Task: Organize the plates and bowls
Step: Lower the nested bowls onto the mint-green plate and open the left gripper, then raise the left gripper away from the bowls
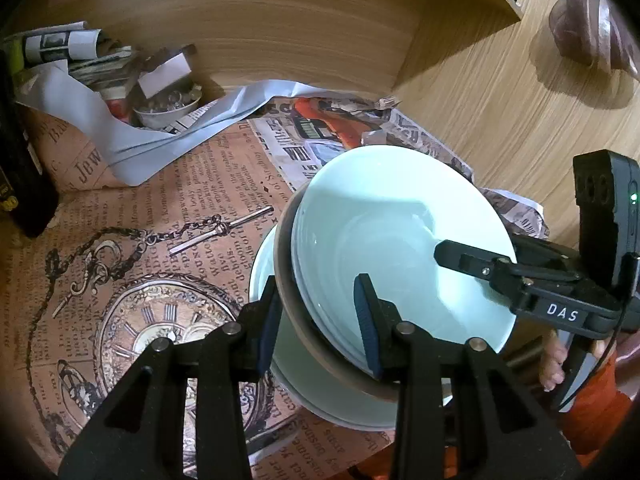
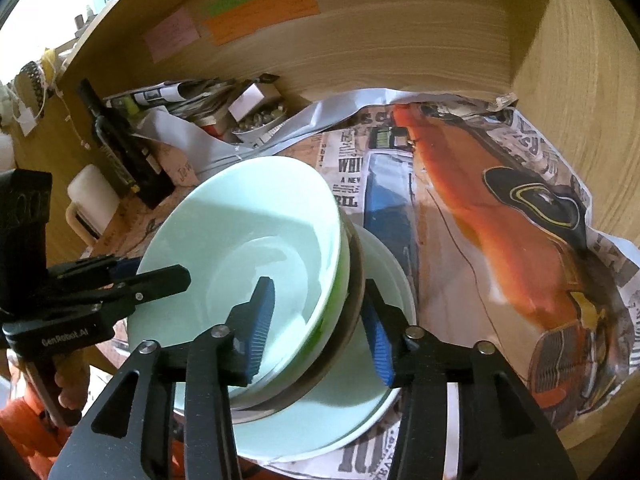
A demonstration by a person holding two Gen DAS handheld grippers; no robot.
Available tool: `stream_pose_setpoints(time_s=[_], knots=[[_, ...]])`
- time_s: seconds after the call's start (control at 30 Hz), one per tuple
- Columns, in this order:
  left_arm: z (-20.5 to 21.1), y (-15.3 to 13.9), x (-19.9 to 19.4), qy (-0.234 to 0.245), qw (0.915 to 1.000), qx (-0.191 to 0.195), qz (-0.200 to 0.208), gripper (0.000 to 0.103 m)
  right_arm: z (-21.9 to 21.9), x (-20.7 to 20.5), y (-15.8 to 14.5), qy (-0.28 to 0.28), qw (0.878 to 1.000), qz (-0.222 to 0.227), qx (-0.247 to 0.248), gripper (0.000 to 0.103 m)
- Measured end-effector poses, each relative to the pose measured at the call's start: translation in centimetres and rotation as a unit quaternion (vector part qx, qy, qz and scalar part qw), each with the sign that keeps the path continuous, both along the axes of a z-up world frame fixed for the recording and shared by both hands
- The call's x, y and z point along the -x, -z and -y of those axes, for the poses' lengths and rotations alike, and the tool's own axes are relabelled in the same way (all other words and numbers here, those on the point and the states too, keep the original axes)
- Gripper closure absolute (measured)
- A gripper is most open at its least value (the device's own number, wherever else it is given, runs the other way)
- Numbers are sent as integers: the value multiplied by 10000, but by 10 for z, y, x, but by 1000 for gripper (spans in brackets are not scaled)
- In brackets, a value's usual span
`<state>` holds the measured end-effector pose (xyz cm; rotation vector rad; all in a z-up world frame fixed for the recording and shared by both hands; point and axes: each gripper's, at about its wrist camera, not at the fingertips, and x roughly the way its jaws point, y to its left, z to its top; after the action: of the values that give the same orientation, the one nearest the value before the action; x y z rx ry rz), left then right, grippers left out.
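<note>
A stack of nested pale green bowls (image 1: 400,240) with a brown-rimmed bowl (image 1: 292,304) under them stands on pale green plates (image 1: 264,264) on newspaper. My left gripper (image 1: 318,320) straddles the stack's near-left rim, one finger inside, one outside, with gaps beside the rim. My right gripper (image 2: 320,332) straddles the opposite rim of the bowls (image 2: 248,240) the same way, over the plates (image 2: 380,360). Each gripper shows in the other's view, the right in the left wrist view (image 1: 476,264) and the left in the right wrist view (image 2: 160,280).
Newspaper sheets (image 1: 140,240) cover a wooden shelf floor. At the back are a small bowl of shiny bits (image 1: 168,108), folded papers (image 1: 72,52) and a dark bottle (image 2: 116,144). A wooden back wall (image 2: 360,48) and side wall (image 2: 580,80) enclose it. A white mug (image 2: 92,200) stands left.
</note>
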<state>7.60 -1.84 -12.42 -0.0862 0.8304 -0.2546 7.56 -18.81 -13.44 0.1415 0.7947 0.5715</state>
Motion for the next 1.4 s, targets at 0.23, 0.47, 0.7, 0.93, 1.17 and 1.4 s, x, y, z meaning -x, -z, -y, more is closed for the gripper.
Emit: stream_pose_setpoints(time_s=[0.23, 0.47, 0.7, 0.93, 1.17, 1.4], knots=[[-1, -4, 4, -119, 9997, -165, 158, 62, 3, 5, -6, 62, 9998, 206, 9, 47], [-9, -34, 21, -424, 9959, -222, 769, 57, 13, 29, -37, 278, 9941, 1047, 36, 43], [10, -81, 74, -639, 9717, -659, 2176, 41, 20, 67, -76, 376, 9802, 1936, -180, 35], [32, -106, 127, -761, 9390, -885, 3234, 14, 26, 105, -99, 426, 9632, 2622, -419, 26], [38, -110, 155, -817, 9258, -896, 3581, 4, 29, 132, -105, 574, 9499, 3010, -622, 2], [35, -109, 162, -847, 9262, -792, 3588, 2, 30, 147, -107, 676, 9407, 3254, -680, 0]])
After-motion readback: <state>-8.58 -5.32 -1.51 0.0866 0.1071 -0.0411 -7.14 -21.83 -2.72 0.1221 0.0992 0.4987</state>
